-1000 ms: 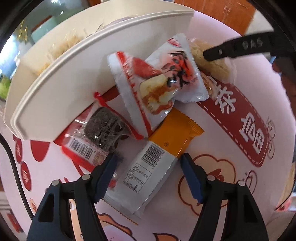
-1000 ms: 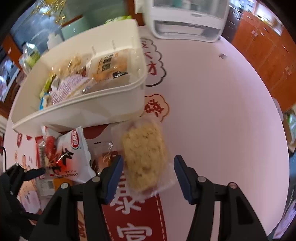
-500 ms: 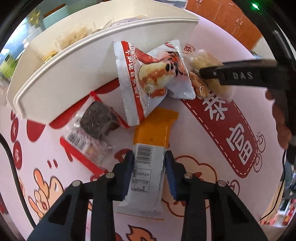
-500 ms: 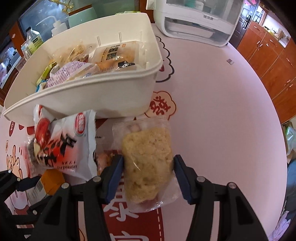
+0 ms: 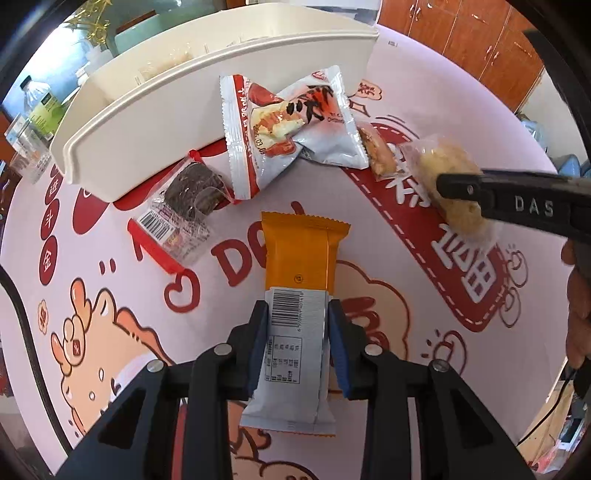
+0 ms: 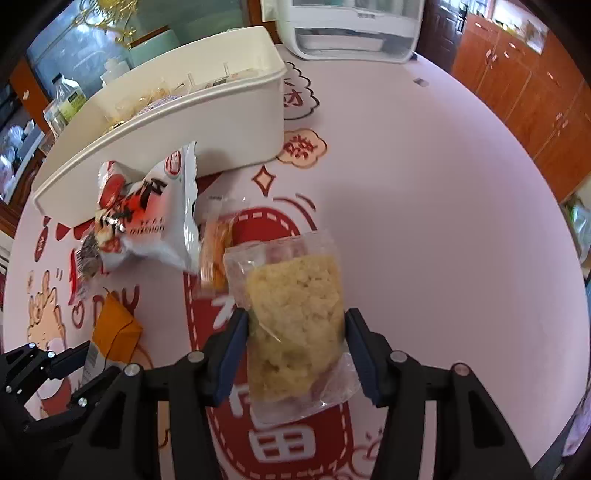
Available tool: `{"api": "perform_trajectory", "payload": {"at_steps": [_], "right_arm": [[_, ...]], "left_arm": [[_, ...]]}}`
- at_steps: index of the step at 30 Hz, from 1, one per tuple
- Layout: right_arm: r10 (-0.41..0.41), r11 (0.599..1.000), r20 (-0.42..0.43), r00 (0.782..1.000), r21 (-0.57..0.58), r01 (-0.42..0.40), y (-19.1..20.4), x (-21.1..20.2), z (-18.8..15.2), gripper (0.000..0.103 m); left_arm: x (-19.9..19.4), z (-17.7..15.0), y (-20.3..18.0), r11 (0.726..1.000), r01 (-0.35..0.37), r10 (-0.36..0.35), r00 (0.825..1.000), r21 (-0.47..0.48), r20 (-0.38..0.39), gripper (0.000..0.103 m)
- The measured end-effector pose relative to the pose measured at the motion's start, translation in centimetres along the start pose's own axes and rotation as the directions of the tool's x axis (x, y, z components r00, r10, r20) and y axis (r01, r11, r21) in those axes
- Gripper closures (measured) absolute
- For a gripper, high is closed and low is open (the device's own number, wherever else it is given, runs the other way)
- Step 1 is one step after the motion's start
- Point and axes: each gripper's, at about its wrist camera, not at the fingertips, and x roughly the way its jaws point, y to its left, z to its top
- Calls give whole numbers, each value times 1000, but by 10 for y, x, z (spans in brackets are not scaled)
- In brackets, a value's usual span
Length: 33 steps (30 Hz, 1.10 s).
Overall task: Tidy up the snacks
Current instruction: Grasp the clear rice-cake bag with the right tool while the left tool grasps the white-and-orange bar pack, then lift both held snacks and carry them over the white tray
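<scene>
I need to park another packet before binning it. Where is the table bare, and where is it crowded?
Bare: the pink tablecloth right of the white bin, up to the white appliance. Crowded: against the bin's front wall, where the red-and-white packets and dark cake packet lie.

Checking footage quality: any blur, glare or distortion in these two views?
Left wrist view: sharp; fisheye bends the white bin; black corners. Right wrist view: the clear rice-cake packet looks soft, glare whitens the table behind.
</scene>
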Motion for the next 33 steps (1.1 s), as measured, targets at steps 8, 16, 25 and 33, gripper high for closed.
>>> {"api": "perform_trajectory", "payload": {"at_steps": [8, 16, 25, 33], "right_arm": [[33, 999, 14, 999, 35, -34, -11, -20, -20, 50], [70, 997, 82, 994, 38, -73, -5, -56, -19, 50], [118, 993, 189, 975, 3, -120, 11, -105, -1, 51], [166, 986, 253, 953, -41, -161, 31, -141, 12, 50]], "left_arm": [[-50, -8, -12, 1000, 11, -11, 996, 3, 84, 73], [-91, 24, -18, 999, 42, -41, 983, -1, 181, 73], [-138, 65, 5, 997, 60, -45, 949, -38, 312, 73], [-169, 89, 32, 990, 67, -18, 930, -121, 368, 73]]}}
